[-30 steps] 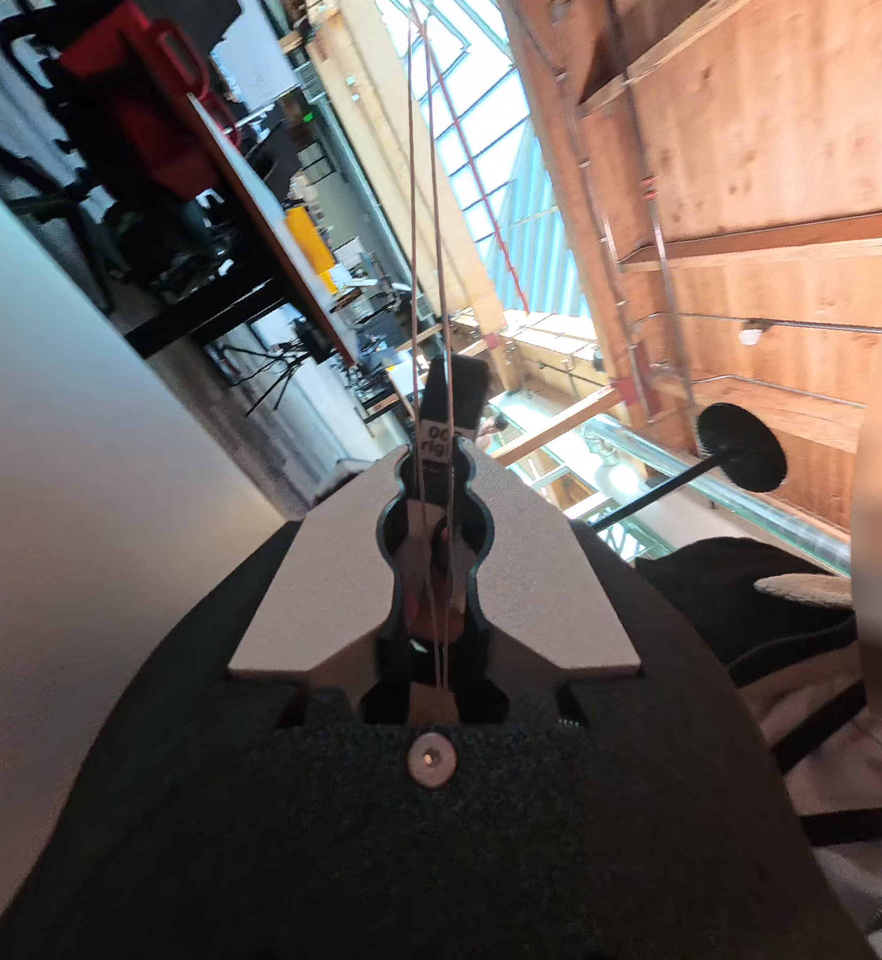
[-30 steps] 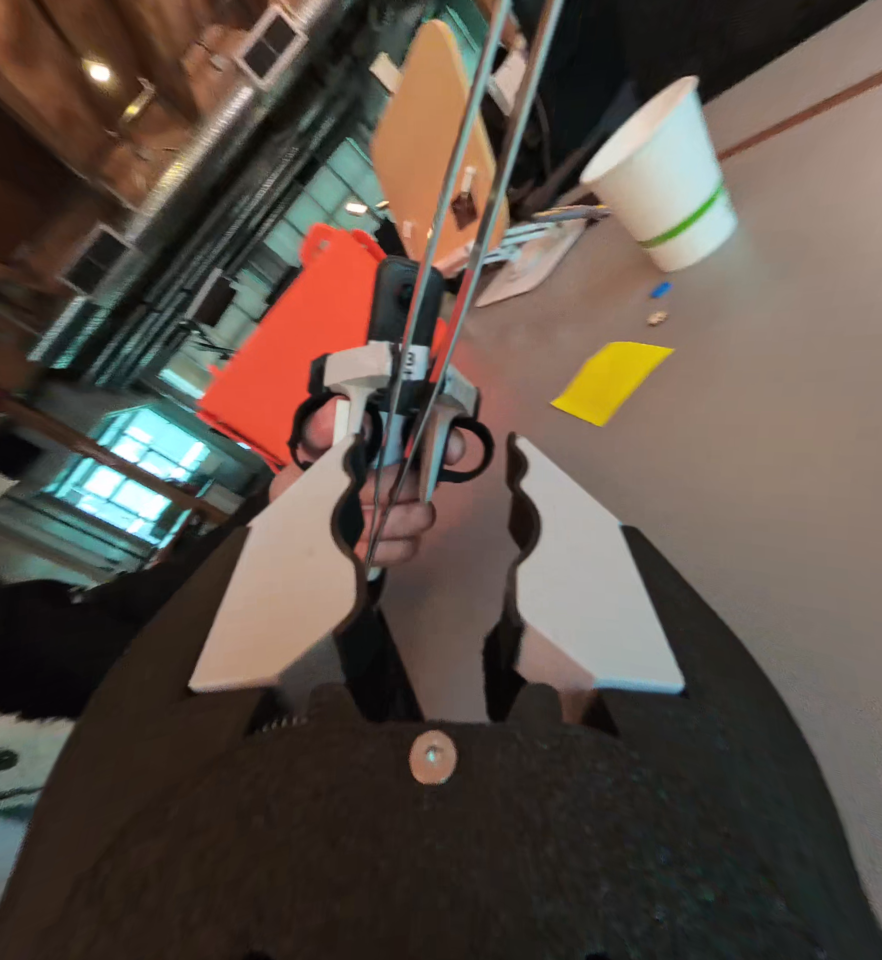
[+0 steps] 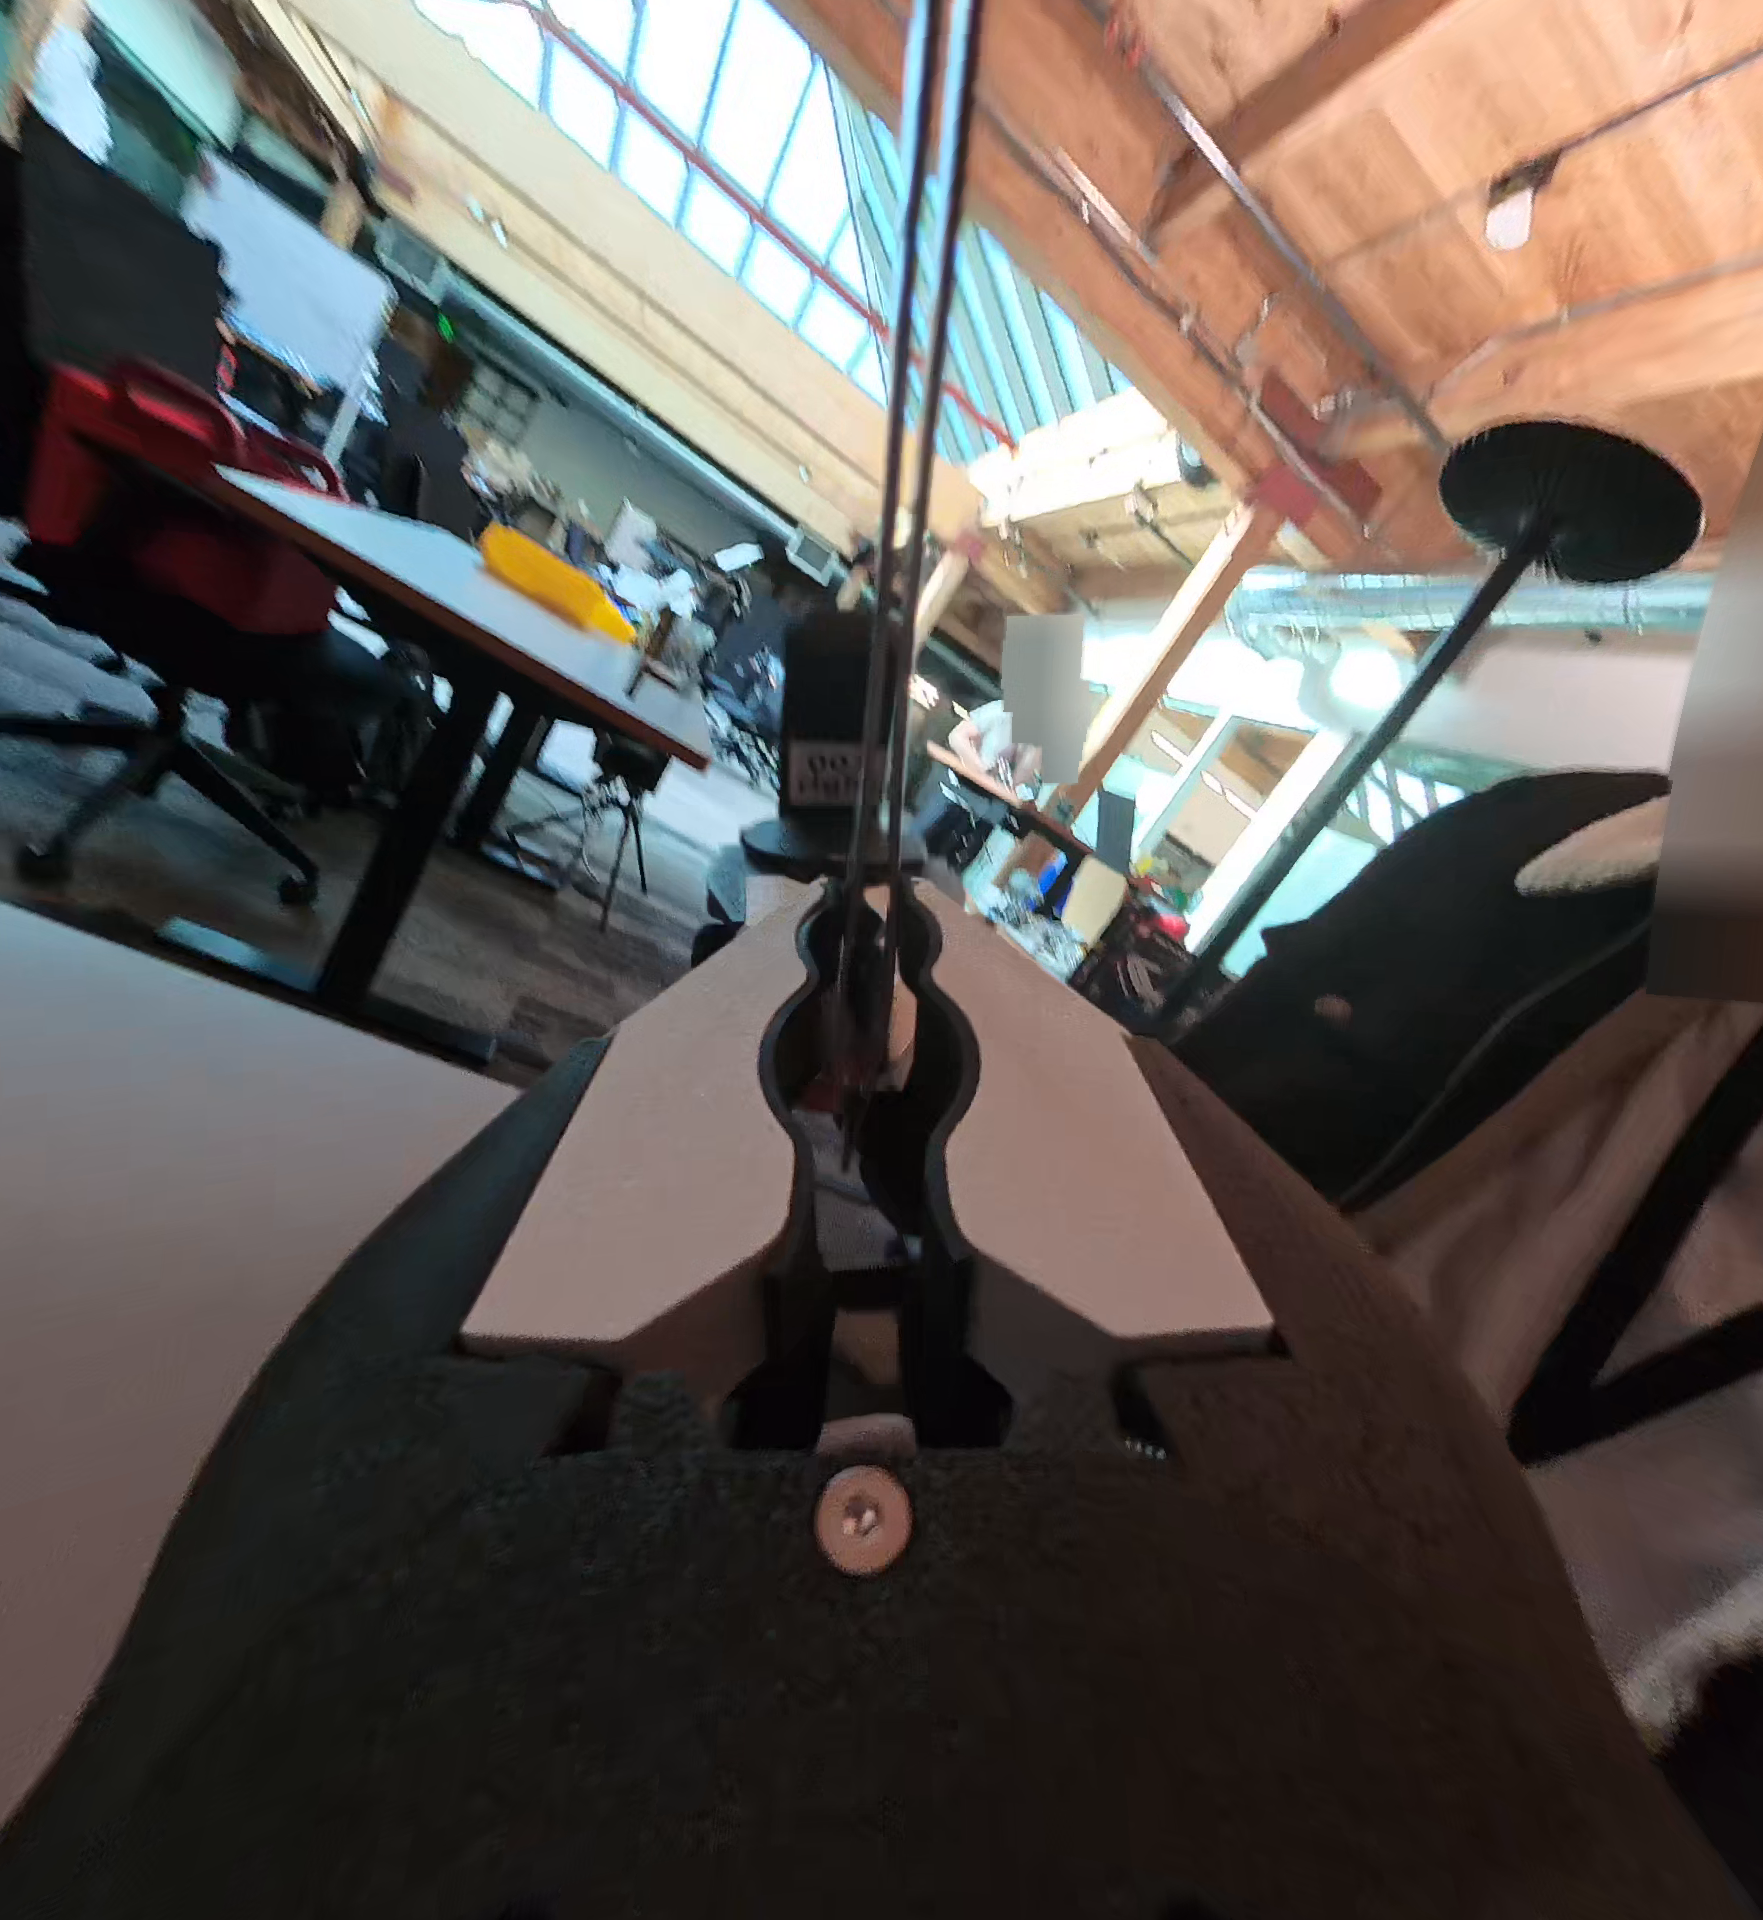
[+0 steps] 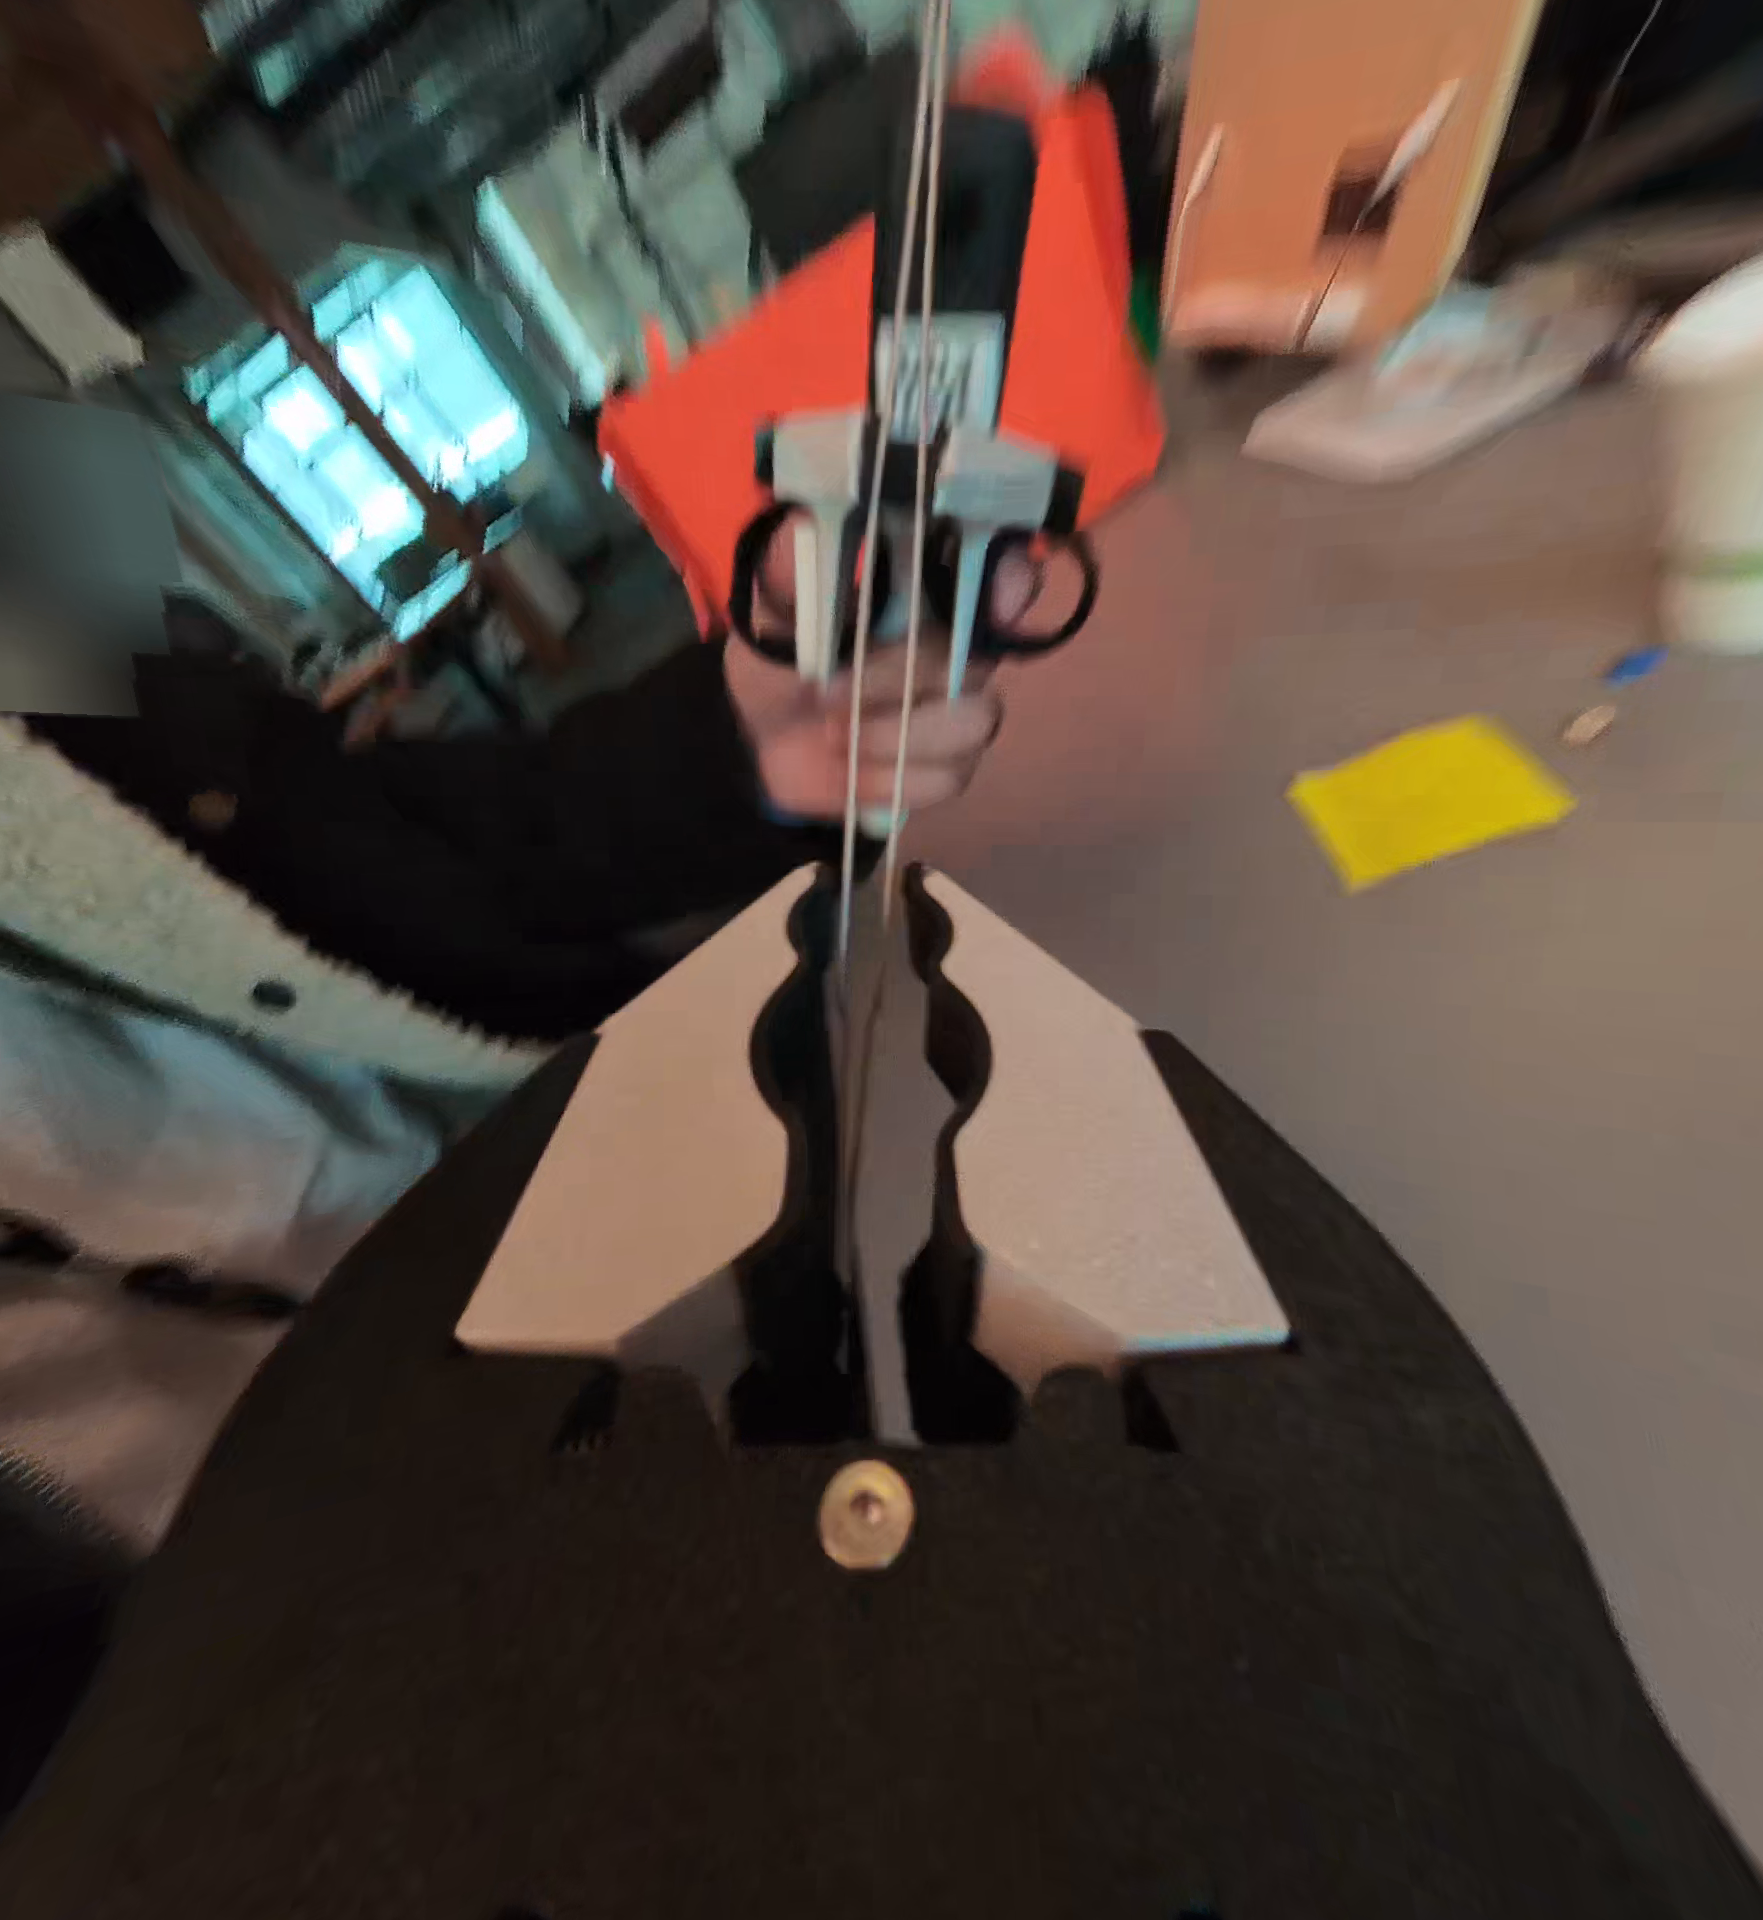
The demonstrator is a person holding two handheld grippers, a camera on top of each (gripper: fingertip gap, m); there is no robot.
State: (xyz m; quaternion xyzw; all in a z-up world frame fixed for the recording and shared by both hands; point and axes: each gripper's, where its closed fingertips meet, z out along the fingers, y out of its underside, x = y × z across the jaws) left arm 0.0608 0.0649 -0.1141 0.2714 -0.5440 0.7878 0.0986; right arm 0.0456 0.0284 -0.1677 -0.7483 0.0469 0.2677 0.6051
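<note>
Right wrist view: both claws grip thin wires (image 4: 882, 623).

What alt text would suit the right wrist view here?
The right gripper, jaws nearly shut, pinches two thin wires that run away toward the left gripper, held in a hand just beyond. On the grey table to the right lie a yellow paper and a white cup; the picture is motion-blurred.

A grey-beige table (image 4: 1479, 1143) bears a yellow paper square (image 4: 1428, 798) and a green-banded white cup (image 4: 1755, 457).
</note>
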